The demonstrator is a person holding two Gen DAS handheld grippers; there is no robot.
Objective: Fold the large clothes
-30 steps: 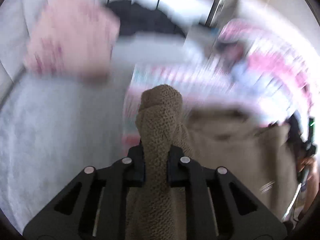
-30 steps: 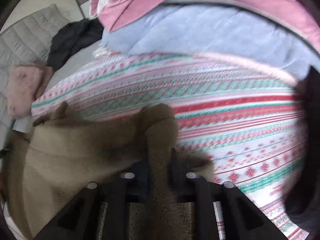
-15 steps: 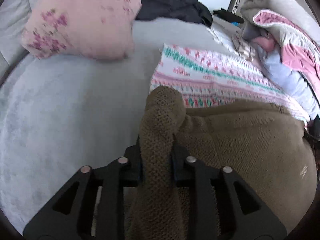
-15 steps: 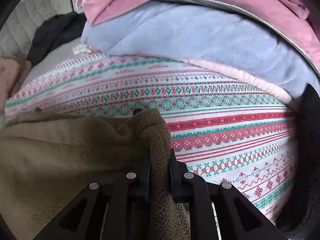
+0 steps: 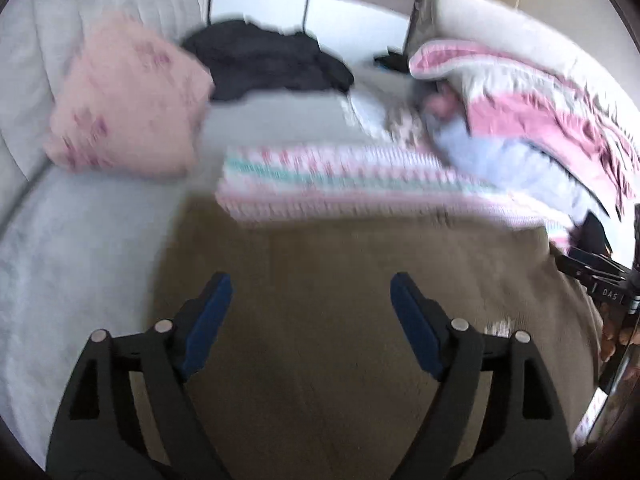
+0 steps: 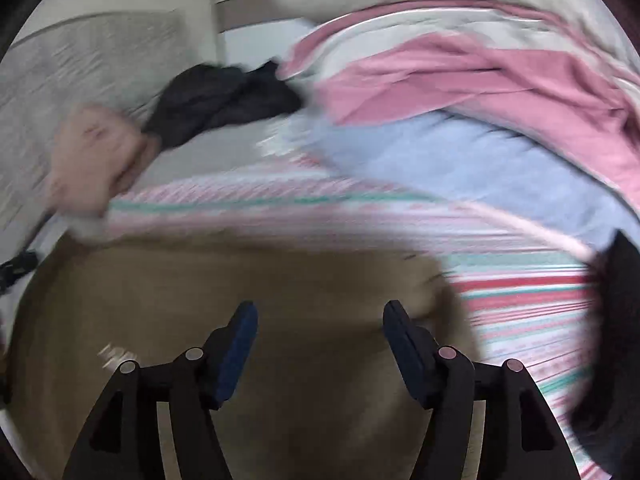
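- Left wrist view: the left tool [image 5: 308, 312] is seen with jaws opening, nothing clamped, above a brown knitted garment [image 5: 360, 320] spread flat on the bed [image 5: 80, 248].
- Right wrist view: the right tool [image 6: 318, 334] is likewise opening, unclamped, over the garment's rounded edge.
- A striped patterned blanket [image 6: 520, 300] is overlapped by it.
- A fuzzy pink pillow [image 5: 124, 100] is seen beyond.

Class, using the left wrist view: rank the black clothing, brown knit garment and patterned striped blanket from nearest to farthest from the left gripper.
1. Brown knit garment, directly beneath the left gripper.
2. Patterned striped blanket, just beyond.
3. Black clothing, far back.
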